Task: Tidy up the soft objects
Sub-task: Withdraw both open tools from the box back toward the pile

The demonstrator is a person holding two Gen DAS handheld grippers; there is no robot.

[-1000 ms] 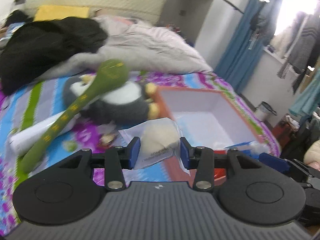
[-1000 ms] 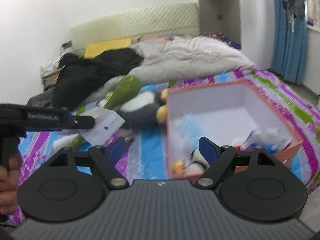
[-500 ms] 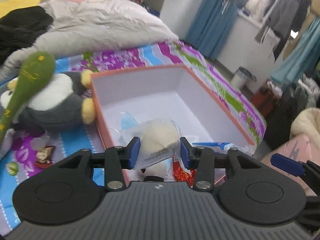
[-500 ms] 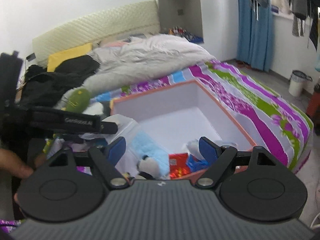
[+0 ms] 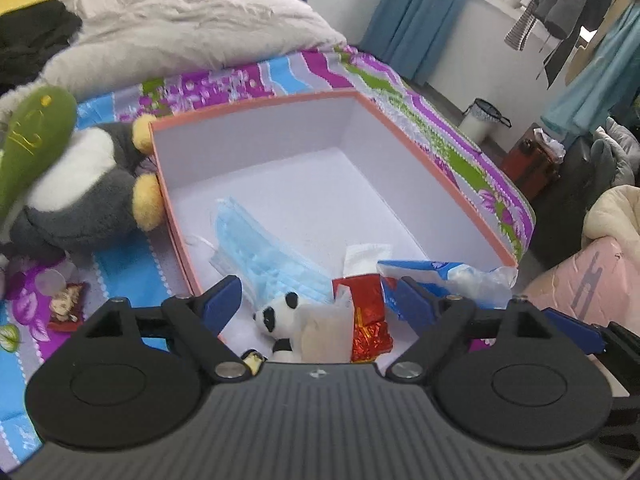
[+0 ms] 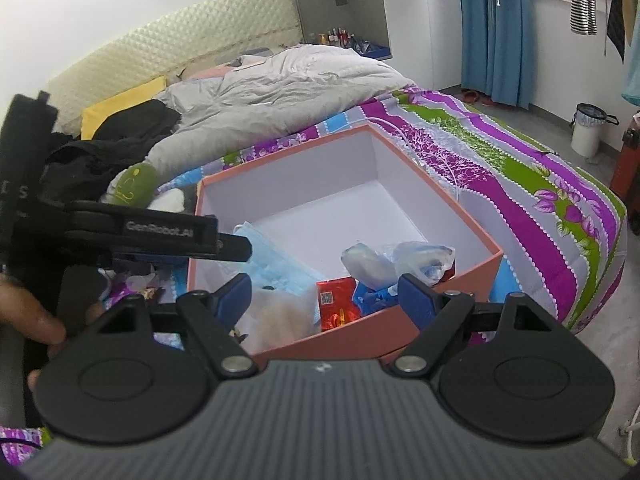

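My left gripper (image 5: 316,292) hangs over the near end of the orange-rimmed box (image 5: 256,106), its jaws opening. Below them a cream soft toy in a clear bag (image 5: 324,332) lies free in the box, clear of both pads. Beside it are a small panda plush (image 5: 276,316), blue face masks (image 5: 260,248), a red packet (image 5: 368,308) and a blue tissue pack (image 5: 424,270). My right gripper (image 6: 324,288) is open and holds nothing above the box's near wall (image 6: 360,332). A penguin plush (image 5: 76,200) and a green plush club (image 5: 28,140) lie left of the box.
A grey duvet (image 5: 180,32) and black clothes (image 5: 28,40) cover the far bed. A small wrapper (image 5: 66,304) lies on the patterned bedspread. The bed's edge runs right of the box, with a bin (image 5: 482,118) on the floor beyond. A hand (image 6: 28,316) holds the left tool.
The left gripper swung right, from beside the penguin to over the box, then opened and let the bagged cream toy fall in. The right gripper also shifted right along the box.
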